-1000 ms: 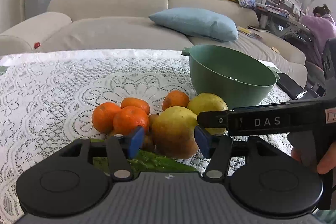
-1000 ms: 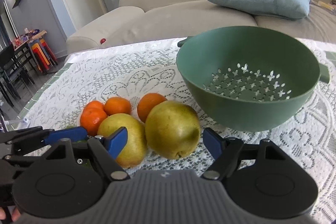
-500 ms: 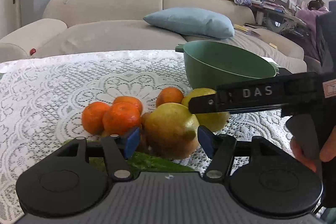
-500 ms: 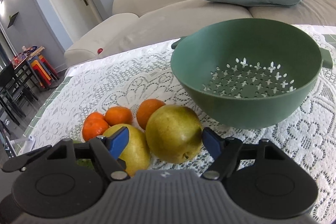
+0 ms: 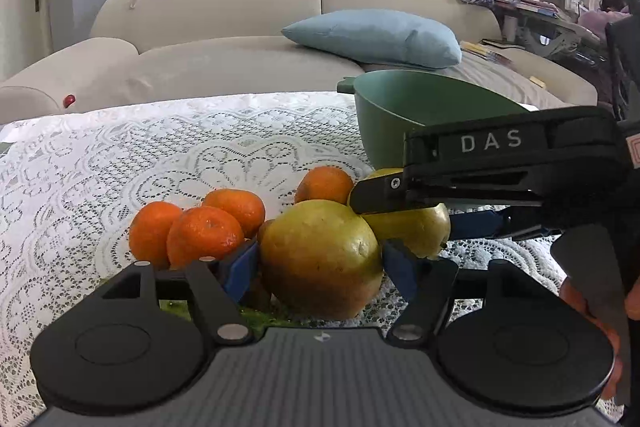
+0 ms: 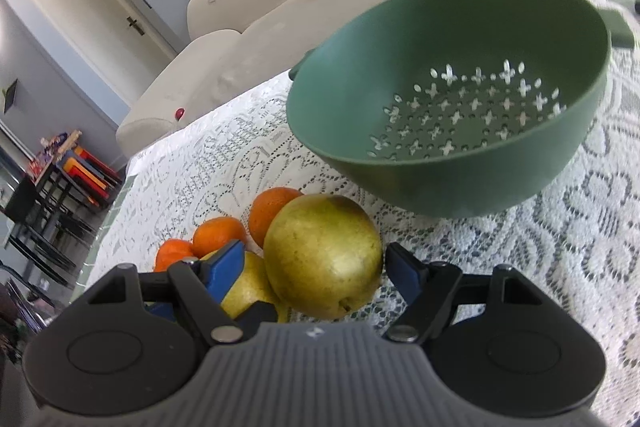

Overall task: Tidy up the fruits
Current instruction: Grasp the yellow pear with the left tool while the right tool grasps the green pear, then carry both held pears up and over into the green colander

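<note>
Bench [image 5: 80, 163] under a white lace cloth carries everything, with a beige sofa [image 5: 208, 7] at 12 o'clock beyond it. Next in size, the green colander [image 6: 452, 167] stands on the cloth at 1 o'clock from the fruit pile, its perforated bottom bare. Two yellow-green pears lie side by side. The near pear [image 5: 320, 259] sits between the blue pads of the left gripper [image 5: 320, 267]; the jaws are apart, the left pad touching or nearly touching its skin, the right pad just beside it. The far pear [image 6: 324, 255] sits between the pads of the right gripper [image 6: 316, 267], whose jaws are also apart, with a small gap at the right pad; whether either fruit is off the cloth I cannot tell. In the left wrist view the right gripper crosses in from 3 o'clock, around that far pear. Smallest, four tangerines [image 5: 204, 231] cluster at 10 o'clock from the pears, touching one another.
</note>
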`<state>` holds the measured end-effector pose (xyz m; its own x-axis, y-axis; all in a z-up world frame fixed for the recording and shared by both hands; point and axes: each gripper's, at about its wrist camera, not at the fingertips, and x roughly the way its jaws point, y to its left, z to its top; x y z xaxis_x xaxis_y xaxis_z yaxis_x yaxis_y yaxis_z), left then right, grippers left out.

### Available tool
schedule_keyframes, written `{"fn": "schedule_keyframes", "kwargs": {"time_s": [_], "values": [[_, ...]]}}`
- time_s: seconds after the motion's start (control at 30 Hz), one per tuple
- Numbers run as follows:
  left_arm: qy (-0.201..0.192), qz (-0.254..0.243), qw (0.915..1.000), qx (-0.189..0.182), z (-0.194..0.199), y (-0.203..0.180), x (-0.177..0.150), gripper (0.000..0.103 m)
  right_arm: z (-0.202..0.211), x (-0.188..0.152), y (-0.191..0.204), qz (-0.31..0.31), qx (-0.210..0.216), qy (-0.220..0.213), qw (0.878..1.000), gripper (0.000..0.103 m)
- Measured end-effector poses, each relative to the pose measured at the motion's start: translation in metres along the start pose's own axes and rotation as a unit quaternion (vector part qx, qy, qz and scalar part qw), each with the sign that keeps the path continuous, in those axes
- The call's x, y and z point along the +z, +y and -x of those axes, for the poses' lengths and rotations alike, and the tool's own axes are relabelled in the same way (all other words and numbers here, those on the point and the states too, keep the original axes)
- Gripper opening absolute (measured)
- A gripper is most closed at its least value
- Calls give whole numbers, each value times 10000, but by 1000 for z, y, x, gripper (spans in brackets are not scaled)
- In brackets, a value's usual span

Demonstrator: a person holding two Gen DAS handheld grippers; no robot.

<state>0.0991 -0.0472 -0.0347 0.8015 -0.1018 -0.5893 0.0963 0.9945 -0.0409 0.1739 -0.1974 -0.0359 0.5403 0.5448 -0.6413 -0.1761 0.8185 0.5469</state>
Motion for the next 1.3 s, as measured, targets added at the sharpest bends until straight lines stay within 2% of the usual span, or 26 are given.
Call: {"fn": "schedule_keyframes", "kwargs": {"time_s": [0.13,0.33,0.47,0.87,1.3], "values": [[-21,-22,10000,76,-2,-2,0,81,-4,0,-5,-151,87,8,9998,75],[-95,126,9999,-34,-3,3,0,81,-7,-3,-13,-347,250,29,9991,73],[-99,107,9998,-136,-2,4,0,78,-4,-2,-16,-380,195,19,9991,62],[-201,-85,9996,-175,8,1,-3,76,8,-4,-11,-215,108,49,9997,62],[-556,177,9974,-418,46,15,4,76,50,-9,-17,4,249,-290,9993,62]]}}
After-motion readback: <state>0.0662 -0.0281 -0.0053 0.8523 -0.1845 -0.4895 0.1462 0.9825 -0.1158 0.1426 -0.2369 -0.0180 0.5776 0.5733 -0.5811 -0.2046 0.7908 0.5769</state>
